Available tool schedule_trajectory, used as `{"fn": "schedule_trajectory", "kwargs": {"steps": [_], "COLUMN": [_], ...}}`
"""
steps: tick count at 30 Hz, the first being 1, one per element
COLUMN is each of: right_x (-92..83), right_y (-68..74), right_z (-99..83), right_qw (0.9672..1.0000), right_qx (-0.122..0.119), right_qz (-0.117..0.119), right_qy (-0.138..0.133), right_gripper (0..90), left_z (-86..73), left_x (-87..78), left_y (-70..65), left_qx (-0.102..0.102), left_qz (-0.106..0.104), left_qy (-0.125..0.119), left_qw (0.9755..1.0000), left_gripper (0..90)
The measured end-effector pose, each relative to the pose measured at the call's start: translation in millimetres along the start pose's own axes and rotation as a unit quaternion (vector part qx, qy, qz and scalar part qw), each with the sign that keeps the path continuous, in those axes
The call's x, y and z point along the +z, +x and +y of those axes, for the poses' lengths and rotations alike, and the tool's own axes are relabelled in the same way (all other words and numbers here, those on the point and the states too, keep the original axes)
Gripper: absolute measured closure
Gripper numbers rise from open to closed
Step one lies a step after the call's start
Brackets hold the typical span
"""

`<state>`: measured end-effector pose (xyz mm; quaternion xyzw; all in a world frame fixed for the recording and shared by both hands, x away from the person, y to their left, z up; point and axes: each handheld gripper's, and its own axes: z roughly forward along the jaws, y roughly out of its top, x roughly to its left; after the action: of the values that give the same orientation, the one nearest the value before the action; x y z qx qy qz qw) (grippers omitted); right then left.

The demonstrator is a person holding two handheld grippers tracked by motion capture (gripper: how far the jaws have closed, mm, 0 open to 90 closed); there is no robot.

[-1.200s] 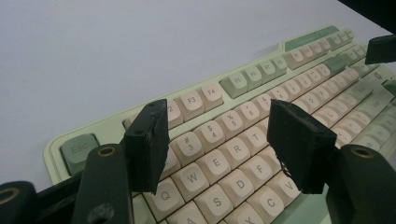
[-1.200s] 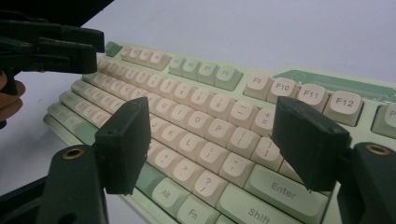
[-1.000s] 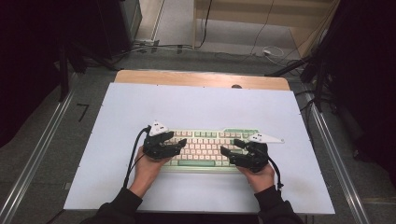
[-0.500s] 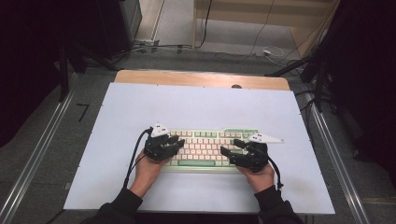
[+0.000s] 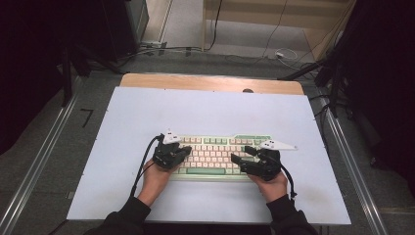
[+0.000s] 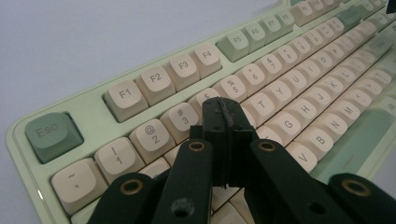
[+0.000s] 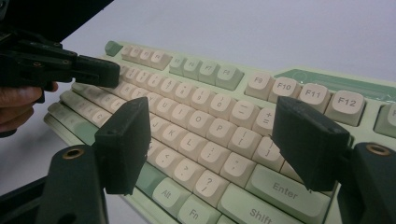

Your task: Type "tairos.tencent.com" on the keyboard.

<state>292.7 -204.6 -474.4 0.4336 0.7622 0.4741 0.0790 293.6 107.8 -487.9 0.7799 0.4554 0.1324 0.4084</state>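
Note:
A pale green keyboard (image 5: 211, 147) with cream keys lies on the table mat, and a person's hands hold a gripper over each end. My left gripper (image 5: 185, 151) hovers above the keyboard's left part. Its jaws have just been closing and now meet, shut with nothing between them, its tip (image 6: 223, 109) over the number row of the keyboard (image 6: 299, 79). My right gripper (image 5: 238, 158) stands open above the right-hand letter keys, with its gap (image 7: 212, 140) over the keyboard (image 7: 201, 70). In the right gripper view the left gripper (image 7: 111, 72) points in from the left.
The pale blue mat (image 5: 210, 107) covers a wooden table whose far edge (image 5: 210, 83) shows bare. Metal rails (image 5: 44, 156) run along both sides. Cables (image 5: 274, 54) lie on the floor beyond, with dark equipment at both sides.
The left gripper's jaws have come together from open. Both hands have stayed over the keyboard, and the right gripper has not moved.

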Motion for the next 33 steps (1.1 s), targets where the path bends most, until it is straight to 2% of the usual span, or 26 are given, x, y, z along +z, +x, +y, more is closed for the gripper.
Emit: {"fn": "schedule_trajectory", "kwargs": {"steps": [6, 10, 11, 14, 16, 18, 22, 26, 33], "right_x": [0.1, 0.4, 0.4, 0.2, 0.6, 0.6, 0.9, 2.0, 2.7], "right_y": [0.2, 0.4, 0.4, 0.2, 0.0, 0.2, 0.4, -0.2, 0.9], "right_z": [0.0, -0.2, -0.2, -0.2, -0.3, -0.3, -0.5, -1.1, -1.2], "right_qw": [1.0, 1.0, 1.0, 1.0, 1.0, 1.0, 1.0, 1.0, 1.0], "right_qx": [-0.001, 0.0, -0.001, 0.0, 0.0, -0.001, -0.003, -0.001, -0.008], "right_qz": [0.0, 0.0, 0.0, 0.0, 0.0, -0.001, -0.001, -0.001, 0.001], "right_qy": [0.0, 0.001, 0.001, 0.001, 0.002, 0.001, 0.002, 0.004, 0.005], "right_gripper": [26.4, 26.4, 26.4, 26.4, 26.4, 26.4, 26.4, 26.4, 26.5], "left_z": [-0.9, -0.6, 0.0, 1.8, 2.3, 1.1, -5.2, -12.7, -35.8], "left_x": [2.1, 0.8, -1.3, -7.7, -11.8, -15.6, -22.3, -29.2, -51.3], "left_y": [-0.4, -0.1, -0.1, -0.5, -0.5, 0.3, 8.1, 18.1, 30.4], "left_qx": [0.003, -0.004, -0.008, -0.015, -0.017, -0.022, -0.044, -0.064, -0.082], "left_qz": [0.0, -0.007, -0.01, -0.019, -0.02, -0.013, -0.002, -0.005, 0.023], "left_qy": [0.01, 0.001, -0.007, -0.033, -0.046, -0.057, -0.074, -0.084, -0.116], "left_qw": [0.9999, 1.0, 0.9999, 0.9992, 0.9986, 0.998, 0.9963, 0.9944, 0.9896], "left_gripper": [90.0, 90.0, 87.8, 72.5, 58.3, 48.1, 41.7, 37.1, 32.4]}}
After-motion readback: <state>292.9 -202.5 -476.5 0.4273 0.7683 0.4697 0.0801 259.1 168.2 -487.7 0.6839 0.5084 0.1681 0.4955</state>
